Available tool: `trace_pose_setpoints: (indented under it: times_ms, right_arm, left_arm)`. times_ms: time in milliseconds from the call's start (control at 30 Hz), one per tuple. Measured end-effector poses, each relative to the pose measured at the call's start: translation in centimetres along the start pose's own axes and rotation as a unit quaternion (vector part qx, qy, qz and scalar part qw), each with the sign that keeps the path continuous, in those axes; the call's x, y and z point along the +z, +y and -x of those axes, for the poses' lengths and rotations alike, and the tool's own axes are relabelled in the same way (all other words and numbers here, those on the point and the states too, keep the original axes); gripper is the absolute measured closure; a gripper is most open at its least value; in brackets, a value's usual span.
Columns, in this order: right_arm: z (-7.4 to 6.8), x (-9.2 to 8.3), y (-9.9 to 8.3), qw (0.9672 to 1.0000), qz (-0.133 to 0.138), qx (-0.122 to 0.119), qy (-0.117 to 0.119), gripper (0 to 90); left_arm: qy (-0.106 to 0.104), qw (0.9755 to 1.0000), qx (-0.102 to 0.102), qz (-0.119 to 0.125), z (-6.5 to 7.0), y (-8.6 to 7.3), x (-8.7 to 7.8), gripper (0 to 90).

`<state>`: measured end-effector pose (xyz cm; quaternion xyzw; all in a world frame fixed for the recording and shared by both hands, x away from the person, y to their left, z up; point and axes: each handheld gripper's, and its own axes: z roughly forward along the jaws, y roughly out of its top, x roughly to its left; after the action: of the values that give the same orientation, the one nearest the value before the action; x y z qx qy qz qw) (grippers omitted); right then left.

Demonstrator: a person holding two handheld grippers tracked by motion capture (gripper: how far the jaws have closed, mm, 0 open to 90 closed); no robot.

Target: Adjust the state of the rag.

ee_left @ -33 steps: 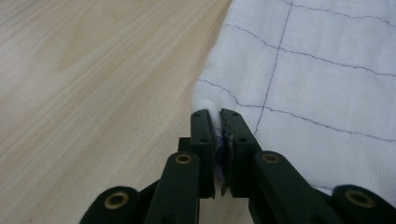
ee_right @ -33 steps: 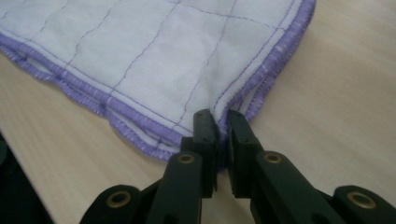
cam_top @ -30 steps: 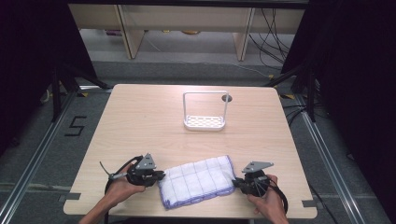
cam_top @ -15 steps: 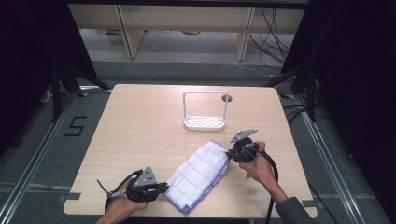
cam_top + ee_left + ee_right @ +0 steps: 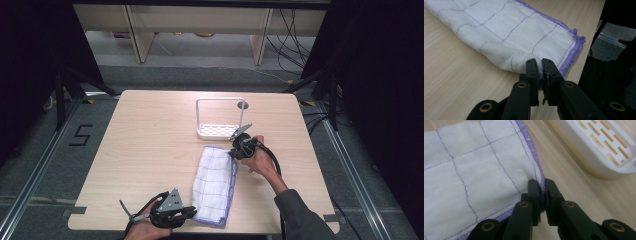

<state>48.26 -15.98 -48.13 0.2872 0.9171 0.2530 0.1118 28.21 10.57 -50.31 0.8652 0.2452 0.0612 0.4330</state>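
Since a second ago, both tongs have swung the white quilted cloth (image 5: pixel 214 184) round from lying crosswise along the near edge to running lengthwise, away from the person. Then the right tongs (image 5: pixel 234 153) were low at the near right; now they sit far up the surface (image 5: pixel 145 135), just in front of the white slotted rack (image 5: pixel 219 129), and the left tongs (image 5: pixel 189 212) have drawn back to the near edge.

Seen from the left gripper view, the left tongs (image 5: pixel 540 65) are clamped on a bunched fold at the cloth's near corner, beside its purple hem. Seen from the right gripper view, the right tongs (image 5: pixel 540 185) are pinched together on the far corner, the purple edging caught between the jaws, with the rack's slotted tray (image 5: pixel 599 147) close beside.

The cloth, stitched in a purple grid, lies flat between the two grips, its near end close to the surface's edge.
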Motion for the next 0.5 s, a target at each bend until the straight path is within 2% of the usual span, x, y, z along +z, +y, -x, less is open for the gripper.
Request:
trace_pose_setpoints:
  times_ms: [33,67,133,167,200,233,333,433,500]
  right_arm:
    - [0.0,0.2,0.2,1.0000,-0.003,-0.001,-0.001,84.5]
    - [0.0,0.4,0.4,1.0000,-0.002,0.000,-0.006,84.4]
    - [0.1,0.5,0.7,1.0000,0.001,0.004,-0.006,84.4]
    - [0.1,0.5,0.9,1.0000,-0.002,0.005,-0.003,84.4]
    - [0.2,0.7,0.9,1.0000,0.000,-0.002,-0.001,84.3]
    - [0.2,0.7,1.0,1.0000,-0.003,0.006,-0.004,84.3]
    - [0.5,0.8,0.9,1.0000,-0.001,0.003,0.000,83.8]
    - [0.6,1.0,0.8,0.9999,0.001,0.010,0.006,82.8]
    - [0.6,1.0,0.8,0.9999,0.002,0.012,-0.001,77.5]
  left_arm:
    - [-0.002,1.0000,0.000,0.007,0.3,0.2,0.3,83.6]
    - [-0.004,0.9999,0.009,0.004,0.3,0.3,0.5,83.6]
    - [-0.004,1.0000,0.006,0.004,0.7,0.5,0.8,83.4]
    - [-0.004,0.9999,0.013,0.002,0.6,0.6,0.8,83.4]
    - [-0.005,1.0000,0.005,0.000,0.8,0.6,0.9,83.4]
    - [-0.006,0.9999,0.009,0.002,0.7,0.7,1.0,83.3]
    - [-0.005,0.9999,0.010,0.005,0.8,0.6,1.1,82.9]
    - [-0.010,0.9999,0.013,0.002,0.8,0.5,1.3,81.6]
    - [-0.021,0.9997,0.010,-0.006,0.7,0.4,1.4,79.1]
